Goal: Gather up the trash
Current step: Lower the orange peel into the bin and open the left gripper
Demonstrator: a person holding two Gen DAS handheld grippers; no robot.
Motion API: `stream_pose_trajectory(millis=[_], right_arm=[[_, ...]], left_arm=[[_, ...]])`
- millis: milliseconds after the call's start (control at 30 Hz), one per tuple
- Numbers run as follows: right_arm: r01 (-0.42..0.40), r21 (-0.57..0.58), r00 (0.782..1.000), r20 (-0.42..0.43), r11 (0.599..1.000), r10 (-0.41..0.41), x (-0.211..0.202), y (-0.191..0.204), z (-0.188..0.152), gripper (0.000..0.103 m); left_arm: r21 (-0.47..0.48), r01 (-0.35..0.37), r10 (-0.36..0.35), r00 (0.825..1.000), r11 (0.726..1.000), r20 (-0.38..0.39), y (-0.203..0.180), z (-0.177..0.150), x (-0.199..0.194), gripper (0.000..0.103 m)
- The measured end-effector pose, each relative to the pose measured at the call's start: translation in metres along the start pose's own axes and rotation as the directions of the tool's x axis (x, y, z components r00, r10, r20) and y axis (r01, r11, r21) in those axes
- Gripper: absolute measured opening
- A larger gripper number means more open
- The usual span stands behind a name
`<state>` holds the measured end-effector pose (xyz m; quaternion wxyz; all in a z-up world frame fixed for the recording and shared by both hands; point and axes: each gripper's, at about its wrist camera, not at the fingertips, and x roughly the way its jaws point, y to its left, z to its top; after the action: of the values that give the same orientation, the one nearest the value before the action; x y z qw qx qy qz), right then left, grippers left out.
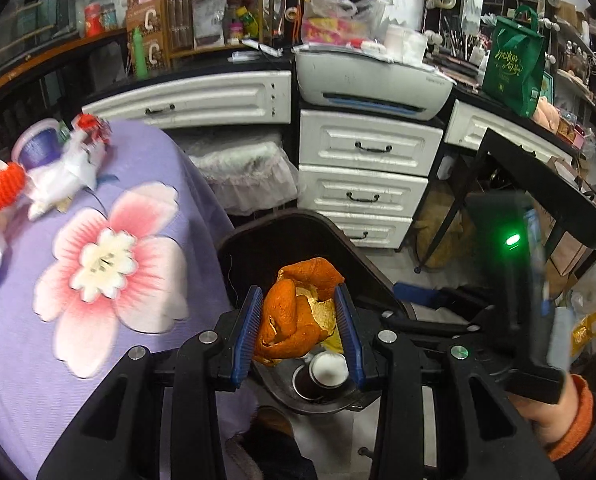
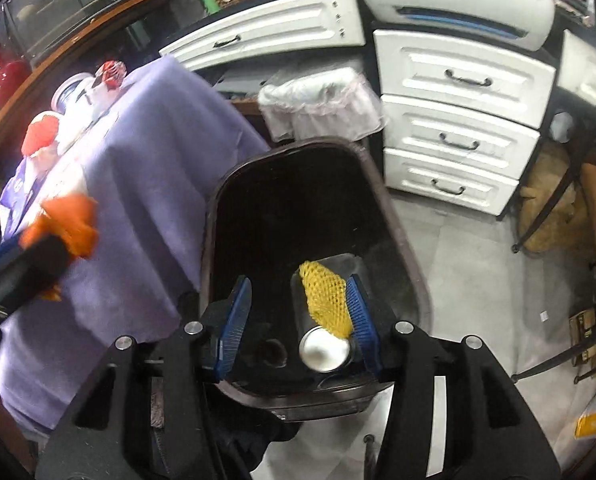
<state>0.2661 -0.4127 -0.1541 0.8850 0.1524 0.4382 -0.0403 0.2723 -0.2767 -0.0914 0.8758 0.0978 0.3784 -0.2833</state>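
Between the left claw [image 1: 299,320] pads, orange peel [image 1: 298,312], above the bin [image 1: 361,252].

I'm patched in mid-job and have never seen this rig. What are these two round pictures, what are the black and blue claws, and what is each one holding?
No robot here: a person carries a hand-held claw in each hand, each with a fisheye camera looking along its blue pads. In the left wrist view, the left claw grips orange peel above the dark trash bin. In the right wrist view, the right claw stands open over the same bin; a yellow foam net lies against one pad, with a white cup in the bin below. More scraps and a tub remain on the purple flowered cloth.
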Motion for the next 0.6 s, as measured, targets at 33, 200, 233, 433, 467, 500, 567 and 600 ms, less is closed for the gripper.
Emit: stream_pose_trajectory(millis=[33,200,233,433,467,500,567,600], right_arm=[[0.030,0.006,0.999,0.014,1.000,-0.030,-0.004,-0.003,0.001,0.050],[0.144,0.030,0.983,0.109,0.989,-0.146,-0.026,-0.015,0.008,0.054],[0.161,0.045,0.978,0.125,0.986,-0.165,-0.031,-0.019,0.009,0.054],[0.189,0.114,0.962,0.176,0.975,-0.207,-0.048,-0.035,0.013,0.054],[0.188,0.119,0.962,0.179,0.975,-0.208,-0.049,-0.036,0.013,0.054],[0.188,0.126,0.961,0.182,0.974,-0.209,-0.050,-0.038,0.013,0.054],[0.186,0.133,0.960,0.185,0.973,-0.209,-0.051,-0.038,0.013,0.054],[0.186,0.137,0.960,0.186,0.973,-0.210,-0.051,-0.039,0.012,0.054]], left_arm=[[-0.003,0.000,0.000,1.000,1.000,-0.009,0.000,-0.001,0.005,0.037],[0.008,-0.012,0.012,0.999,1.000,-0.049,-0.005,-0.007,0.025,0.037],[0.009,-0.012,0.013,0.998,1.000,-0.059,-0.006,-0.008,0.030,0.037],[0.027,-0.022,0.025,0.993,0.999,-0.117,-0.010,-0.016,0.060,0.037],[0.032,-0.025,0.029,0.991,0.999,-0.128,-0.010,-0.018,0.065,0.037],[0.036,-0.027,0.032,0.990,0.999,-0.141,-0.012,-0.020,0.072,0.037],[0.035,-0.027,0.032,0.986,0.999,-0.162,-0.012,-0.024,0.084,0.037],[0.032,-0.025,0.030,0.985,0.999,-0.170,-0.012,-0.024,0.089,0.037]])
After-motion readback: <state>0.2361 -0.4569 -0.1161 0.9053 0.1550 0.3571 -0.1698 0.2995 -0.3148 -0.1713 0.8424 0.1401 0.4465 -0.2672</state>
